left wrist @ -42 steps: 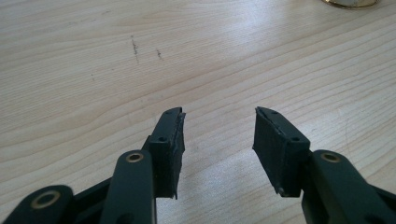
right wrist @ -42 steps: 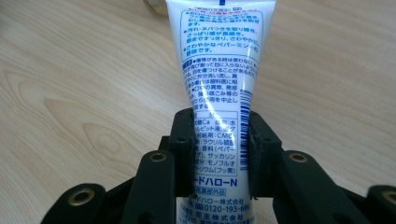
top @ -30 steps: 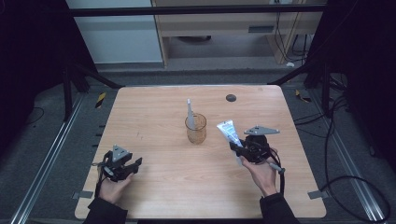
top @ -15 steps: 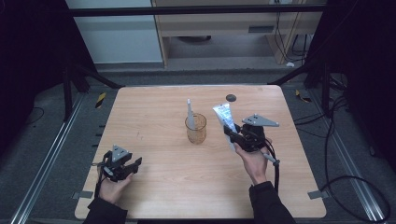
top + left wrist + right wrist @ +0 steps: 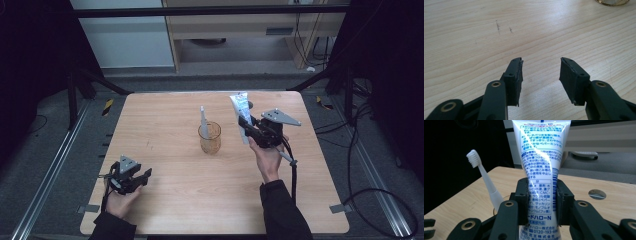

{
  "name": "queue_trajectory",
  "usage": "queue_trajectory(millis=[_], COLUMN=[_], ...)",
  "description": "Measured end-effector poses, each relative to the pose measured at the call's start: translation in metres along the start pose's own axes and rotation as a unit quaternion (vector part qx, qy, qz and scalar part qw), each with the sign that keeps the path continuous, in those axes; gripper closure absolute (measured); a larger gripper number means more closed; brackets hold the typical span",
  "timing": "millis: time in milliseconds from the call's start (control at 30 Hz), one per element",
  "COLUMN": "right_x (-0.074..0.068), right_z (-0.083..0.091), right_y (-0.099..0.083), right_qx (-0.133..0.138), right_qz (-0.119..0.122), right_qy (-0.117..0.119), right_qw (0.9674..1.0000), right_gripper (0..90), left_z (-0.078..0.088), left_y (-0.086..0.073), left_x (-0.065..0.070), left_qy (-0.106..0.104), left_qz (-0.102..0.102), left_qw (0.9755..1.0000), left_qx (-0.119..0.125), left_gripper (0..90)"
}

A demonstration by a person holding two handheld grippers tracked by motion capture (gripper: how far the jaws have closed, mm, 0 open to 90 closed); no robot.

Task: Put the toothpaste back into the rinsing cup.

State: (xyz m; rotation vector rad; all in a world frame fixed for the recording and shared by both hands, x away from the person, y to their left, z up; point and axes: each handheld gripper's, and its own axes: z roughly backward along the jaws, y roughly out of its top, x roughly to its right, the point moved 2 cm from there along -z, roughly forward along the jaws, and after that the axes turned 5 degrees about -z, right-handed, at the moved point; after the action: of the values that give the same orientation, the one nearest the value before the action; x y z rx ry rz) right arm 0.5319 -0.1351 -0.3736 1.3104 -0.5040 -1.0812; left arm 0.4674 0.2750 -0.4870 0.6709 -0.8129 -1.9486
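The right gripper (image 5: 246, 126), raised above the right half of the wooden table (image 5: 170, 200), clamps a white toothpaste tube (image 5: 239, 115) between its two black jaws. In the right gripper view the jaws press in on both sides of the tube (image 5: 541, 170) about midway along its printed body, and the tube stands upright, its flat crimped end apparently uppermost, though the top runs out of that view. From the high view the tube leans slightly toward the far edge of the table, just to the right of an amber glass cup (image 5: 210, 138) that stands near the table's centre. A white toothbrush (image 5: 204, 120) stands in the cup, bristles up; it appears to the tube's left in the right gripper view (image 5: 485, 182). A small round hole (image 5: 597, 194) lies in the tabletop near the far edge, behind the tube. The left gripper (image 5: 131, 179) rests low near the front left corner, held by the person's left hand (image 5: 119, 200). Its jaws (image 5: 541, 75) stand wide apart over bare wood, gripping nothing.
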Motion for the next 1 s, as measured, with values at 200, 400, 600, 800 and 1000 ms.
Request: queue_trajectory(millis=[200, 400, 600, 800, 1000], right_x=[0.001, 0.0, -0.001, -0.002, 0.0], right_z=[-0.012, -0.022, -0.032, -0.04, -0.051], right_y=[0.005, 0.008, 0.011, 0.013, 0.014], right_qx=[0.017, 0.036, 0.046, 0.054, 0.06], right_qz=[-0.002, -0.001, -0.003, -0.001, -0.013], right_qy=[-0.003, -0.001, 0.004, 0.01, 0.02], right_qw=[0.9999, 0.9994, 0.999, 0.9985, 0.9979], right_gripper=[69.2, 69.2, 69.2, 69.2, 69.2], left_z=[0.0, 0.0, 0.0, 0.0, -0.003], left_y=[0.0, 0.0, 0.0, 0.001, 0.002], left_x=[0.0, 0.0, 0.0, -0.001, 0.0], left_qy=[0.0, 0.001, 0.001, 0.001, -0.001], left_qz=[-0.001, -0.001, -0.001, 0.0, 0.0], left_qw=[1.0, 1.0, 1.0, 1.0, 1.0], left_qx=[0.001, 0.0, 0.001, 0.003, -0.001], left_gripper=[52.3, 52.4, 52.4, 52.5, 52.5])
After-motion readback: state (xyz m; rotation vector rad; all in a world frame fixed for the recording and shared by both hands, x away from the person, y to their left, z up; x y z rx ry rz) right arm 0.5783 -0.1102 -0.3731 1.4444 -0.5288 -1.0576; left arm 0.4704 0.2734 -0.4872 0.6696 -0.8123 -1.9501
